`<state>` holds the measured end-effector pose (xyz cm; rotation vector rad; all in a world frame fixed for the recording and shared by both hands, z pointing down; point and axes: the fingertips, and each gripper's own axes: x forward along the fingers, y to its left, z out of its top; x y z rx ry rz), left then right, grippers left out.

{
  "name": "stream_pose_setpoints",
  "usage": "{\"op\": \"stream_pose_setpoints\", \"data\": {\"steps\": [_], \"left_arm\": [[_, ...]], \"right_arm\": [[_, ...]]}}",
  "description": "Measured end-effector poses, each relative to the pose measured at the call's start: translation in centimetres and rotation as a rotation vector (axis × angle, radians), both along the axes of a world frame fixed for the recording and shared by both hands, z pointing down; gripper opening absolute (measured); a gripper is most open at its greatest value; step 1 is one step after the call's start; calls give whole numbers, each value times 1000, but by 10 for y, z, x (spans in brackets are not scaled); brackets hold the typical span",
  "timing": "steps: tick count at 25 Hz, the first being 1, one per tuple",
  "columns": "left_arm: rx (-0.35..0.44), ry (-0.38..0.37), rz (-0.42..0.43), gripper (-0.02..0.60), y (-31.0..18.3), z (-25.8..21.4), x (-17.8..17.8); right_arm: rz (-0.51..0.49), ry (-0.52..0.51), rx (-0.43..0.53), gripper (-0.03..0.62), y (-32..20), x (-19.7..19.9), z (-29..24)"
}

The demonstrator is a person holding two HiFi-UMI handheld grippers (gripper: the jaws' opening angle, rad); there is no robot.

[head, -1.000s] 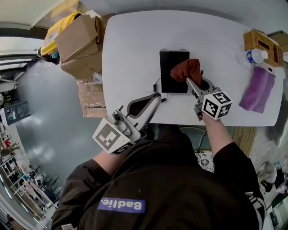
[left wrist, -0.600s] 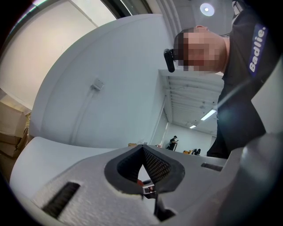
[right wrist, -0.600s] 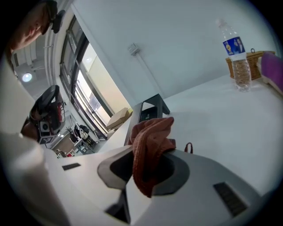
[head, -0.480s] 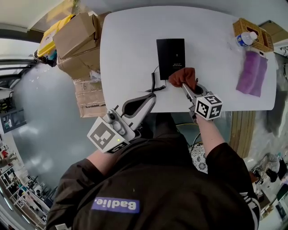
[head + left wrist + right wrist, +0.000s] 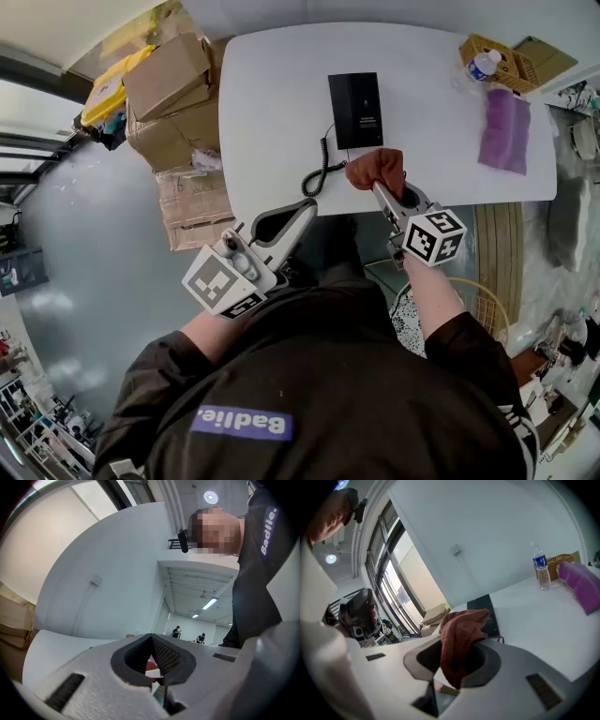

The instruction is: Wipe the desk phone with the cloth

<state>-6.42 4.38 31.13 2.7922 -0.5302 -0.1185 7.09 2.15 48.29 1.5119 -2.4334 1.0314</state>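
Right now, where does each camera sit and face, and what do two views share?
Head view: on the head, facing down; table, phone, jacket.
Left gripper view: on the left gripper, tilted up at wall; jaws shut, jacket beside.
Right gripper view: on the right gripper, facing across the table; jaws grip cloth.
Shared: head and right gripper views show phone, cloth, bottle.
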Motion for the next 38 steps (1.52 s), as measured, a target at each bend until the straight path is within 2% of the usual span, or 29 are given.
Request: {"op": "stream_pose_setpoints", "data": {"steps": [7,13,16,20,27,38], "left_arm": [[8,23,29,6,44,-11,-35],[0,11,17,6,65,-14,-55],[10,3,-19,6,64,-18,-61],[12,8,-78,6,62,-28,-62],[30,0,-87,6,66,-36,-51],[30,-3,-91,6,73,-36,-47]], "right_arm": [[5,-32,66,94,56,-52,-64],[-69,-60,98,94,92,-93,-108],[-116,-85,123,94,97,-105,-127],[-194,-101,161,94,101,-111,-155],[-247,-112,282,94,98,-111,-195],[-259,-111,293,94,105,-107,-198]]}}
